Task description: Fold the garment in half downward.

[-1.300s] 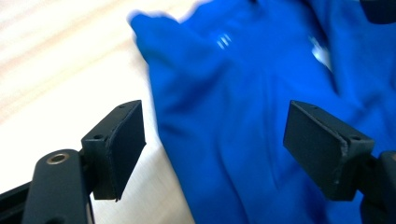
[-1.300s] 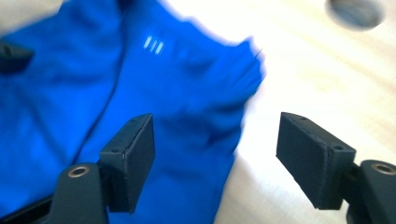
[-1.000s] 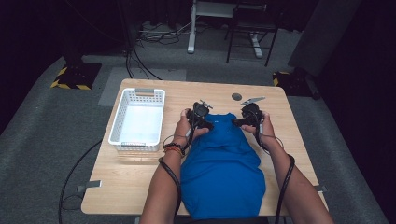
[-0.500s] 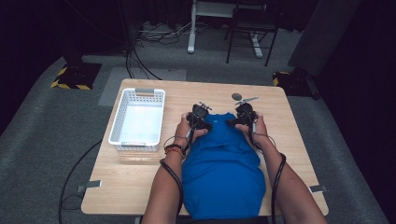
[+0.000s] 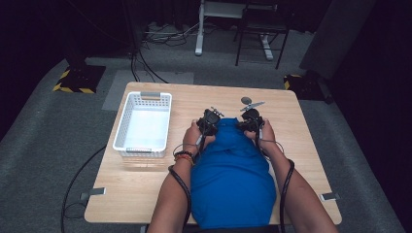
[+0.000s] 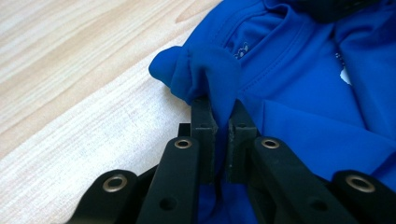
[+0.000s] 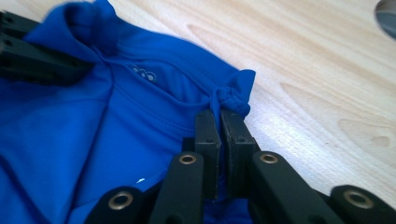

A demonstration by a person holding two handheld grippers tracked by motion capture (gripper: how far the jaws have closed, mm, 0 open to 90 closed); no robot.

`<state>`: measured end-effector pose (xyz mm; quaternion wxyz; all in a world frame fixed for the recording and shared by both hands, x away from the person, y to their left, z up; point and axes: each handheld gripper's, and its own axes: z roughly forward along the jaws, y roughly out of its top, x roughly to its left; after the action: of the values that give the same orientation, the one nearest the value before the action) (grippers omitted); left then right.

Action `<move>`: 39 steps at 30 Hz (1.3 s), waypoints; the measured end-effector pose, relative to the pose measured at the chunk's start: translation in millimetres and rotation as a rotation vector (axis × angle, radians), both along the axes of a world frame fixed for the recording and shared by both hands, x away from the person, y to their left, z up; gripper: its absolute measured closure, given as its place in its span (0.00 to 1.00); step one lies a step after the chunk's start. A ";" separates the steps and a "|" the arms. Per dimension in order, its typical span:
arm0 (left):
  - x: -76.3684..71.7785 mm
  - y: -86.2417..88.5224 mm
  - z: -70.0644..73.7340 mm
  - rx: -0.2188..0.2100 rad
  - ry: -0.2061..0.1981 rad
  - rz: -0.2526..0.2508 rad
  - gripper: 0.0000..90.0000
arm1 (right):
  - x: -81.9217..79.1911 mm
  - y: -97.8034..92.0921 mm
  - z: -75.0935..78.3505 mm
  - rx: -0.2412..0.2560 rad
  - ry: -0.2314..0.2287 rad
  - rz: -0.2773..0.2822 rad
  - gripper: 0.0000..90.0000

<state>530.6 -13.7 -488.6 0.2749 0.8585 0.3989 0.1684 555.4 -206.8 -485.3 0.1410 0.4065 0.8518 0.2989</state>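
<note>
The left gripper [image 6: 219, 119] has its jaws pressed on a bunched fold of the blue shirt [image 6: 299, 93], right at one shoulder beside the collar, and the right gripper [image 7: 219, 123] pinches a similar knot of cloth at the other shoulder; in both gripper views the fabric squeezes up in a soft lump above the jaws. From the high view the left gripper [image 5: 210, 121] and right gripper [image 5: 250, 120] sit either side of the neck, near the middle of the counter [image 5: 311, 145], with the shirt [image 5: 231, 179] running back from them to the near edge, between the person's forearms. The cloth looks thin, smooth and a bit stretchy, so I'd judge it light and entirely limp: it will sag and drag behind whatever point is lifted, and a shallow pinch could slip out of the jaws. The shoulder seams by the collar seem the sensible places to hold, since the doubled fabric there gives something thicker to bite and keeps the garment hanging evenly. Off toward the left edge stands a white basket [image 5: 127, 127], and a small grey disc [image 5: 246, 101] lies just beyond the right gripper, toward the far edge.
</note>
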 end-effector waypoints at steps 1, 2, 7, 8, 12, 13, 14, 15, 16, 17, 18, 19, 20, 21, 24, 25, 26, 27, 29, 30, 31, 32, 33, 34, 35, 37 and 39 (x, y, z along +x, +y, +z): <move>-0.1 -1.1 -0.1 0.000 -0.005 0.006 0.94 | -0.6 -1.1 1.1 0.009 -0.005 0.001 0.97; 0.2 -2.1 0.2 0.007 -0.012 0.005 0.94 | -1.2 -2.1 2.3 0.014 -0.010 0.005 0.97; -0.1 -9.1 7.3 0.071 -0.060 0.002 0.94 | -2.8 -5.4 9.9 0.041 -0.045 -0.003 0.97; 0.6 -10.6 9.6 0.102 -0.073 -0.006 0.94 | -3.1 -5.9 11.7 0.052 -0.050 -0.002 0.97; 4.8 -8.6 25.6 0.118 -0.103 0.008 0.94 | -4.8 -4.2 19.6 0.071 -0.073 0.010 0.97; 5.5 -7.6 29.7 0.113 -0.113 0.015 0.94 | -5.4 -3.0 22.2 0.069 -0.080 0.015 0.97; 6.0 -6.8 33.6 0.113 -0.119 0.020 0.94 | -6.2 -2.4 25.5 0.071 -0.086 0.018 0.97; 6.3 -6.2 37.0 0.110 -0.128 0.023 0.94 | -6.5 -2.2 29.0 0.080 -0.092 0.020 0.97; 6.3 -5.8 39.7 0.109 -0.134 0.024 0.94 | -7.1 -2.1 32.9 0.088 -0.101 0.019 0.97; 5.9 -5.3 42.2 0.108 -0.140 0.025 0.94 | -7.5 -2.4 36.9 0.093 -0.112 0.021 0.97; 5.2 -4.4 44.2 0.096 -0.142 0.021 0.94 | -8.1 -2.6 40.6 0.100 -0.118 0.021 0.97; 3.4 -4.0 45.7 0.086 -0.143 0.015 0.94 | -8.6 -2.8 43.6 0.103 -0.119 0.024 0.97; 1.7 -3.2 46.7 0.077 -0.146 0.001 0.94 | -9.7 -3.1 46.1 0.102 -0.123 0.030 0.97; -0.2 -2.0 47.6 0.072 -0.144 -0.008 0.94 | -11.2 -3.8 47.9 0.099 -0.128 0.037 0.97; -6.0 5.6 50.9 0.023 -0.134 -0.020 0.94 | -17.2 -5.8 50.9 0.109 -0.129 0.057 0.97; -8.1 8.3 51.8 0.007 -0.121 -0.029 0.94 | -19.0 -6.3 51.2 0.107 -0.128 0.064 0.97; -11.0 9.9 52.1 0.005 -0.125 -0.034 0.94 | -20.9 -6.7 51.6 0.104 -0.129 0.071 0.97; -14.2 11.8 53.1 0.001 -0.127 -0.044 0.94 | -23.3 -7.3 52.1 0.111 -0.129 0.078 0.97; -21.2 15.7 54.7 -0.021 -0.124 -0.064 0.93 | -28.3 -8.3 53.3 0.118 -0.129 0.092 0.97; -25.3 17.1 55.6 -0.022 -0.127 -0.072 0.93 | -31.1 -8.8 54.2 0.118 -0.136 0.104 0.97; -29.4 18.9 56.5 -0.029 -0.127 -0.085 0.93 | -34.2 -9.5 55.0 0.123 -0.137 0.115 0.97; -32.9 20.3 56.7 -0.038 -0.128 -0.090 0.93 | -37.2 -10.0 55.5 0.122 -0.137 0.127 0.97; -36.6 21.5 57.1 -0.046 -0.129 -0.097 0.93 | -40.4 -10.3 55.9 0.115 -0.140 0.138 0.97; -40.4 22.6 57.9 -0.061 -0.126 -0.105 0.93 | -43.9 -10.8 56.1 0.118 -0.143 0.152 0.97; -44.2 23.3 58.5 -0.068 -0.125 -0.115 0.93 | -47.9 -11.6 56.5 0.122 -0.145 0.166 0.97; -53.4 23.7 58.3 -0.071 -0.128 -0.128 0.93 | -57.0 -13.3 56.8 0.113 -0.159 0.186 0.97; -63.4 25.3 56.8 -0.084 -0.128 -0.143 0.93 | -65.5 -17.0 57.0 0.136 -0.161 0.202 0.97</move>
<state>467.2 11.7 -431.8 0.3468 0.8600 0.3250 0.1859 489.9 -223.7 -428.3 0.1502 0.3020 0.8521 0.4002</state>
